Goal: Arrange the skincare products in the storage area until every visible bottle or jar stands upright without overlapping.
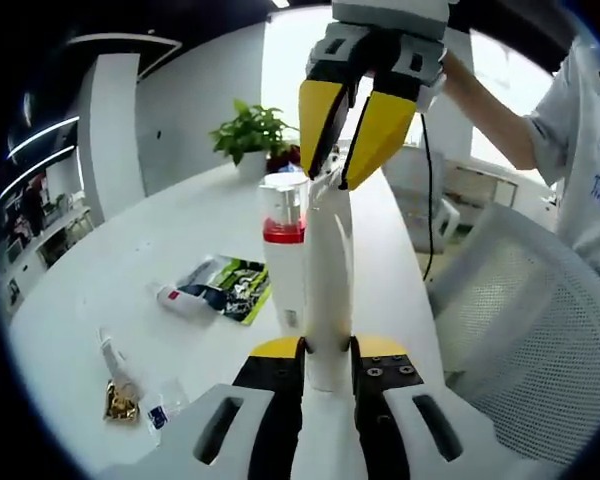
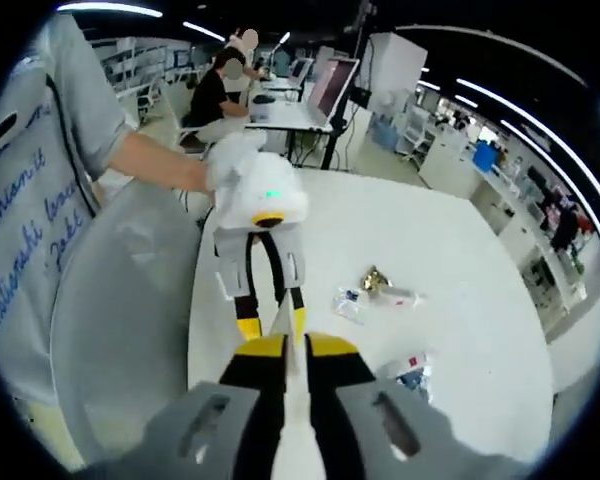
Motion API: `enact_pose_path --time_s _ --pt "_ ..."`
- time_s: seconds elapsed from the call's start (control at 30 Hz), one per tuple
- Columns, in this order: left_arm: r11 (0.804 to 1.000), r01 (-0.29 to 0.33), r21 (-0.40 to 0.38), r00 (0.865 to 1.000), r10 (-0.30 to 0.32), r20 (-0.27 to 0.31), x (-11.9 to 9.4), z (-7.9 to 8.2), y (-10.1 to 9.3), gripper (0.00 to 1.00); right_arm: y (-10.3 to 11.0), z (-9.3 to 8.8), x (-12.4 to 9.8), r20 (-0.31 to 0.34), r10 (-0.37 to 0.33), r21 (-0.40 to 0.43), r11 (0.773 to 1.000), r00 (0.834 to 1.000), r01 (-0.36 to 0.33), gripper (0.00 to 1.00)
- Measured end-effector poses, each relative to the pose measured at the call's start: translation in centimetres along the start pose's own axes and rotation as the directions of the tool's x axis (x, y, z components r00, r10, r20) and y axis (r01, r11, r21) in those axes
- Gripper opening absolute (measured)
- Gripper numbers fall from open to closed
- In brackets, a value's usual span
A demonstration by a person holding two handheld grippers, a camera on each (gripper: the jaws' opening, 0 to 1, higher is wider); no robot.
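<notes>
A tall white bottle is held between both grippers above the white table. In the left gripper view my left gripper is shut on its near end. My right gripper comes down from above, its yellow fingers shut on the far end. Behind stands an upright bottle with a clear cap and red band. In the right gripper view my right gripper is shut on the thin white bottle end, with the left gripper just beyond it.
Flat packets, a small tube, a thin tube, a gold foil piece and a sachet lie on the table. A potted plant stands at the far end. A mesh chair is at the right.
</notes>
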State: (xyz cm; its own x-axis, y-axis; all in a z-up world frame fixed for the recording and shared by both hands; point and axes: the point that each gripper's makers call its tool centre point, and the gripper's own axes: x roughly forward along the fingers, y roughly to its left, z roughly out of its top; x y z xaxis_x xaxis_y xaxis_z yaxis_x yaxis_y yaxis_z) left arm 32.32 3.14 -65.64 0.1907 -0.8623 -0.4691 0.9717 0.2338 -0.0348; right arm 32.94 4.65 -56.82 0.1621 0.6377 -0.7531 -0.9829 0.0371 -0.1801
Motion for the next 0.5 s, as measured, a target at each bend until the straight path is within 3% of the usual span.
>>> enact_pose_path --time_s 0.2,0.37,0.5 --pt "1.000 0.000 0.004 1.000 0.000 -0.002 0.08 0.06 0.00 0.14 0.39 -0.05 0.49 -0.124 0.107 -0.022 0.994 0.986 -0.111 0.07" --pt "1.000 -0.001 0.017 1.000 0.001 -0.006 0.16 0.05 0.07 0.14 0.55 -0.63 0.72 -0.243 0.172 -0.028 0.983 0.955 -0.184 0.05" --pt "1.000 -0.001 0.013 1.000 0.001 -0.005 0.30 0.09 0.20 0.14 0.38 -0.48 0.83 -0.281 0.197 -0.025 0.977 0.939 -0.213 0.04"
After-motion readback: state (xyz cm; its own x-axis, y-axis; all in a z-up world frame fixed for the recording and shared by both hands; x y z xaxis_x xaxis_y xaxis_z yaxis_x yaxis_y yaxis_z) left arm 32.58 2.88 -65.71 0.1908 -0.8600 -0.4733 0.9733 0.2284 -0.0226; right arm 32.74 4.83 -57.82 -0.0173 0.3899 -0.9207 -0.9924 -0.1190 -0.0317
